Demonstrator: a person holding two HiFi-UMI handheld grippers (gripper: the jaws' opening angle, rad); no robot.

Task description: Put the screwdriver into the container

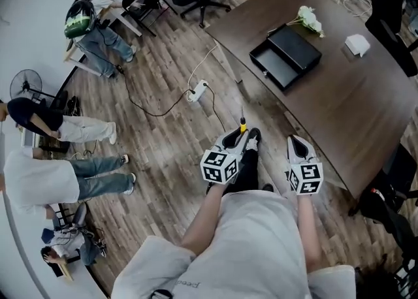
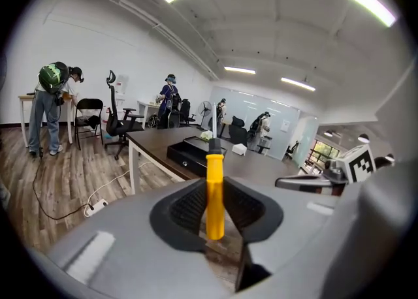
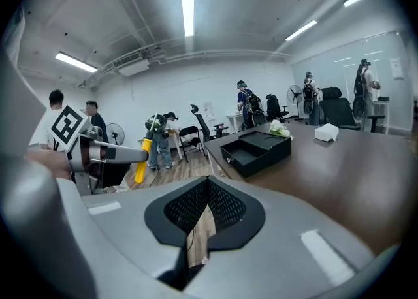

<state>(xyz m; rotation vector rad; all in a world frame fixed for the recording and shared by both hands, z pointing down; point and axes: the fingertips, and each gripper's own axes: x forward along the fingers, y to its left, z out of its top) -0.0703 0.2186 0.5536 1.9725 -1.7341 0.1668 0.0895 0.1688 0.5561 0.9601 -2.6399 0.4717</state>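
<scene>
Left gripper view, yellow-handled screwdriver (image 2: pixel 214 196) clamped upright in jaws

Wearer: pale grey short-sleeved shirt (image 1: pixel 261 239) with a small dark print; dark trousers (image 1: pixel 248 168).

Left tongs (image 1: pixel 242 134): light grey moulded shell with black trim, carrying a white left cube (image 1: pixel 219 166) with black square markers.

Right tongs (image 1: pixel 295 142): matching grey shell, with a right cube (image 1: pixel 305 178) of the same kind.

In the gripper views each shell is broad and smooth, with pale rectangular patches. The inner pads (image 2: pixel 186 207) are black and ribbed, set in a rounded black surround.
</scene>
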